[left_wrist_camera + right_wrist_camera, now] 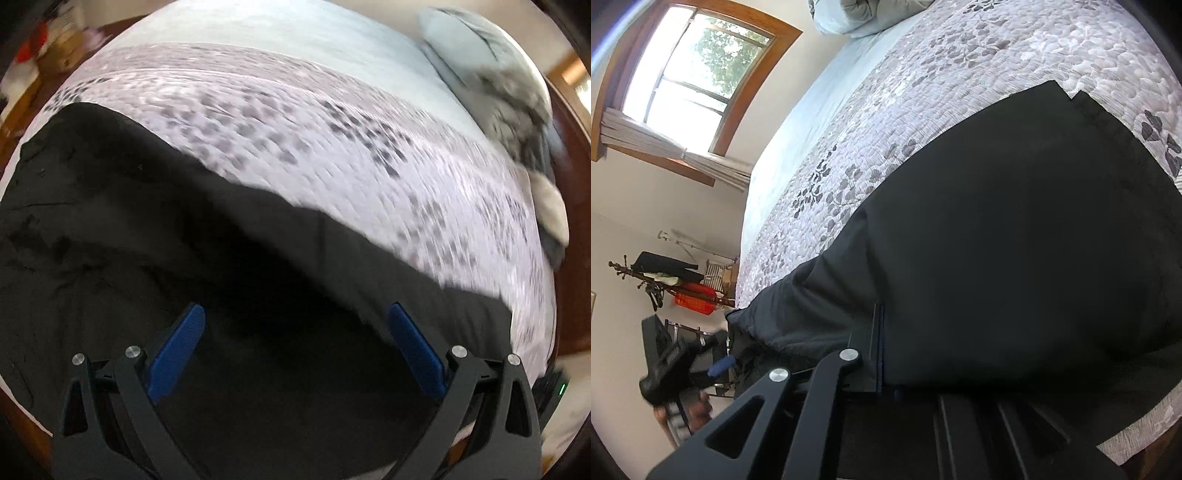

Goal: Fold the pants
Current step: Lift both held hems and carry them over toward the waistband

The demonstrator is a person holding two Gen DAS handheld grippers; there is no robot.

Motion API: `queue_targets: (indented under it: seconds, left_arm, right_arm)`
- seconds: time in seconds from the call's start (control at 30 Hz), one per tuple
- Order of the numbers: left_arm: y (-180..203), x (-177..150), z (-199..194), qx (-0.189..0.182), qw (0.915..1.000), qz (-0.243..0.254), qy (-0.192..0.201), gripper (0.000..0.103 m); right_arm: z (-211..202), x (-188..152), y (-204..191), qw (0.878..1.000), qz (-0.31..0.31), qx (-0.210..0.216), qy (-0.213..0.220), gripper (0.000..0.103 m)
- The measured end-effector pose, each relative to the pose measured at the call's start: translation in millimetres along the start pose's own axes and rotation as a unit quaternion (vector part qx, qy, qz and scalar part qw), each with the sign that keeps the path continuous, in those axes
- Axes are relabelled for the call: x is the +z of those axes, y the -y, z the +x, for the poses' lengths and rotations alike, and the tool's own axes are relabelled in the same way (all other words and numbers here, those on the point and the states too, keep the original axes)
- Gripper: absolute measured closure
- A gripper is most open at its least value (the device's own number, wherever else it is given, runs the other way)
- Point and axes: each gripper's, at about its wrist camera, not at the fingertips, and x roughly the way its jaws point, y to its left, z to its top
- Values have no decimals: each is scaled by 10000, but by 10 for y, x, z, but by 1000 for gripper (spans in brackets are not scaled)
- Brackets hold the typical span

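Black pants [184, 258] lie spread on a quilted bed with a grey leaf pattern [332, 147]. My left gripper [295, 325] is open, its blue fingers [181, 339] wide apart just above the dark cloth, holding nothing. In the right wrist view the pants [1015, 240] fill the middle and right. My right gripper [881, 354] is shut on a fold of the pants, its fingers pressed together with cloth draped over the right one. The left gripper [720, 365] shows small at the far left of the right wrist view.
A pale rumpled duvet [491, 66] lies at the head of the bed, also in the right wrist view [857, 14]. A wood-framed window [694, 74], a coat stand [657, 284] and an orange crate [694, 299] stand beyond the bed's side.
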Motion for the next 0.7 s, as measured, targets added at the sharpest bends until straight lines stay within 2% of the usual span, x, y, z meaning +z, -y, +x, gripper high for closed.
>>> queue_targets:
  seconds: [0.1, 0.17, 0.2, 0.23, 0.27, 0.33, 0.4, 0.47, 0.57, 0.7]
  left_arm:
    - [-55, 259, 145, 82, 9998, -123, -151, 5]
    - [-49, 331, 245, 170, 9995, -168, -227, 12]
    - [-51, 332, 281, 142, 9994, -135, -281, 43]
    - [-52, 310, 334, 125, 9989, -68, -456, 69]
    - [-32, 298, 426, 57, 9977, -43, -675, 74]
    - [-22, 255, 495, 215, 9972, -130, -705, 75]
    - [-3, 207, 518, 249, 9979, -133, -579, 86]
    - [-8, 177, 491, 201, 9986, -147, -459, 91]
    - [1, 67, 287, 118, 9998, -179, -42, 94]
    - [149, -274, -81, 302, 9976, 13, 623, 95]
  right_arm:
    - [2, 2, 15, 10000, 18, 30, -11, 100]
    - [8, 4, 22, 10000, 30, 34, -22, 100]
    - [-3, 9, 41, 10000, 39, 38, -25, 100]
    - [9, 16, 32, 10000, 37, 37, -30, 100]
    - [-12, 14, 52, 10000, 23, 30, -31, 100]
    - [-12, 16, 57, 10000, -30, -44, -16, 100]
    - [-28, 17, 73, 10000, -20, -18, -15, 100]
    - [-41, 23, 100, 10000, -1, -1, -32, 100]
    - [-50, 50, 122, 10000, 34, -4, -56, 100]
    - [-145, 101, 94, 10000, -58, -67, 39, 100]
